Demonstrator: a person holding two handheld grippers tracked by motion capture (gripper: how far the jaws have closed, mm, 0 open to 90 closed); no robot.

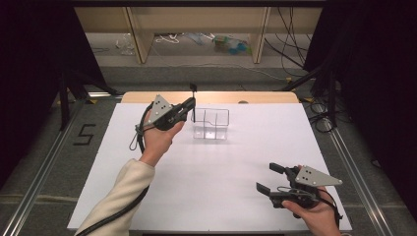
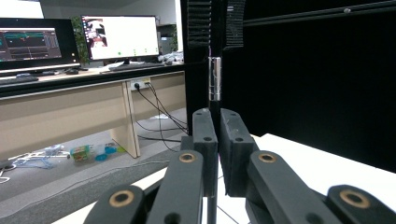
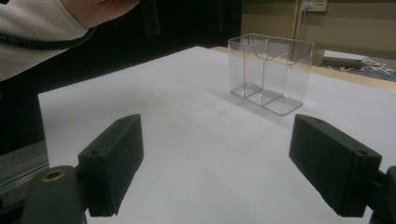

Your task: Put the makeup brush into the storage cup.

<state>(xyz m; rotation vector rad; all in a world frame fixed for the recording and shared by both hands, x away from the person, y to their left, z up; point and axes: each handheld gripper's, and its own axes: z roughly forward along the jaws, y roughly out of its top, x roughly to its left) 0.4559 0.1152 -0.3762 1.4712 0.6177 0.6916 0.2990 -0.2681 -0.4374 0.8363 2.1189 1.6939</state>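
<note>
The left claw [image 1: 189, 105] is clamped on a thin dark pen-like stick [image 1: 193, 105], held upright, its lower end hanging just off the left wall of the clear divided box [image 1: 211, 124]. In the left gripper view the jaws stand nearly closed with the stick [image 2: 214, 84] rising between them, a silvery band on it above the pads.

The step in hand looks like dropping the stick into one of the box's compartments. To do that well, carry the claw a little to its right so the lower tip clears the near wall, keep the stick plumb, and lower it before letting go, since a tilted release could tip so light a box.

Ahead of the right claw [image 1: 269, 179], which rests low over the white table [image 1: 221, 167] with jaws spread wide and empty, the box [image 3: 271, 72] stands well off. That claw could steady the box if it starts to slide.
</note>
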